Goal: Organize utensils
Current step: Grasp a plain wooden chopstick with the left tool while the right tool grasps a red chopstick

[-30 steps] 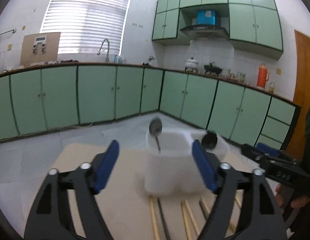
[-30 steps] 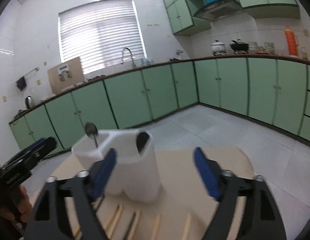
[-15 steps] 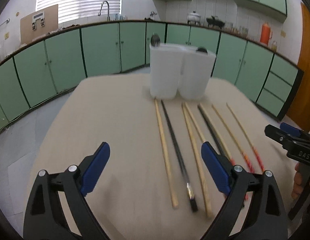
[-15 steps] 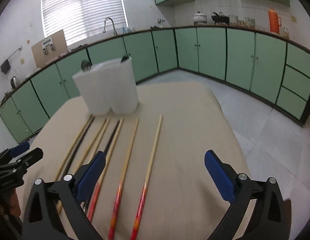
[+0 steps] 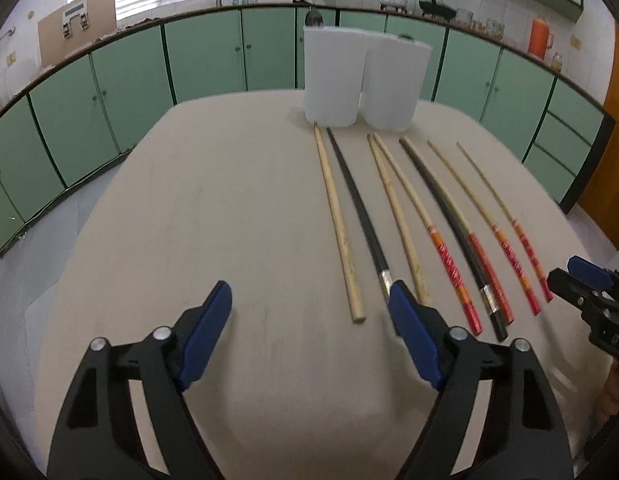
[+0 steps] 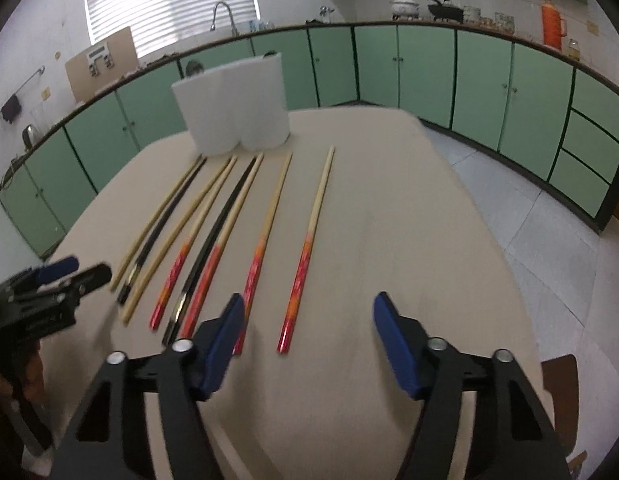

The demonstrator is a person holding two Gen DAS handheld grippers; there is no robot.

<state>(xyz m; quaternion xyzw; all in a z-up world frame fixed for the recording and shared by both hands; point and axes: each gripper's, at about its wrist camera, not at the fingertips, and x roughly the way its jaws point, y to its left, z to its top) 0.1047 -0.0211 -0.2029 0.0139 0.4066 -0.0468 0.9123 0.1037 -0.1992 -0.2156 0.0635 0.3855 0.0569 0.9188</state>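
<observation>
Several chopsticks lie side by side on the beige table (image 5: 189,208): plain wooden ones (image 5: 337,224), black ones (image 5: 361,208) and red-handled ones (image 5: 509,248), also in the right wrist view (image 6: 301,272). A white two-part utensil holder (image 5: 361,80) stands at the far edge, with spoon heads showing above its rim; it also shows in the right wrist view (image 6: 233,104). My left gripper (image 5: 309,308) is open and empty above the table's near side, left of the chopstick ends. My right gripper (image 6: 309,312) is open and empty above the red handles.
Green kitchen cabinets (image 5: 205,60) run around the room behind the table. Each gripper shows at the edge of the other's view: the right one (image 5: 589,292) and the left one (image 6: 49,292). Tiled floor (image 6: 529,208) lies to the right of the table.
Both grippers have pulled back from the white holder and tilted down, so the whole row of chopsticks has come into view. Both stay open and empty.
</observation>
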